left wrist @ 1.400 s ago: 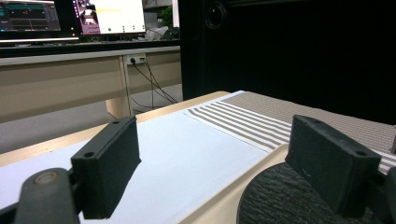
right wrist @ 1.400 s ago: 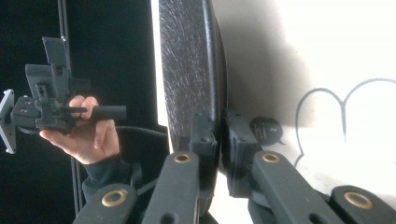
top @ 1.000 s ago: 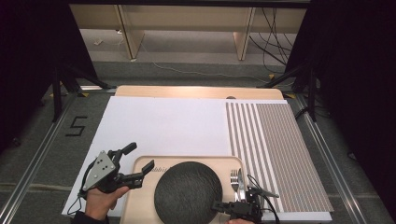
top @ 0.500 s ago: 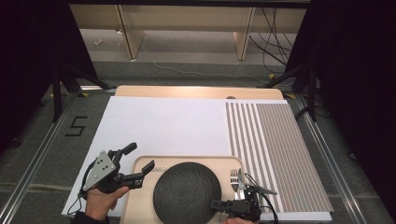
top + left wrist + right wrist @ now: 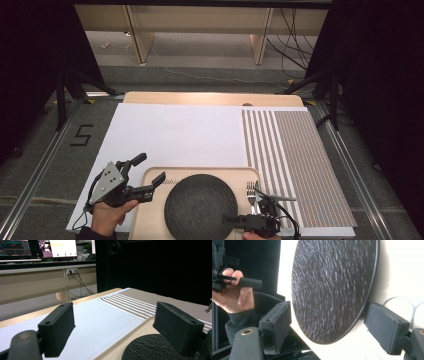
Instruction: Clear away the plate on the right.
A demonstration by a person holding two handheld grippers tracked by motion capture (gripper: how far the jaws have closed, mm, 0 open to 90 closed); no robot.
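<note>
Black textured plate (image 5: 201, 206) lying flat on a pale wooden tray (image 5: 150, 220) at the lower centre of the high view, fork (image 5: 251, 193) just right of it on the tray, striped mat (image 5: 295, 165) beyond on the bench (image 5: 170, 135). Right gripper (image 5: 229, 218) at the bottom edge, level with the plate's lower right rim, fingers (image 5: 277, 322) just now spread wide, standing either side of the rim and pressing on nothing. Judged as a release after setting the plate down: best drawn straight back and clear of the rim, without nudging plate or fork. Left gripper (image 5: 151, 170) at lower left, over the tray's near-left corner, fingers (image 5: 58, 326) parted wide and empty, plate edge low between them in the left gripper view
</note>
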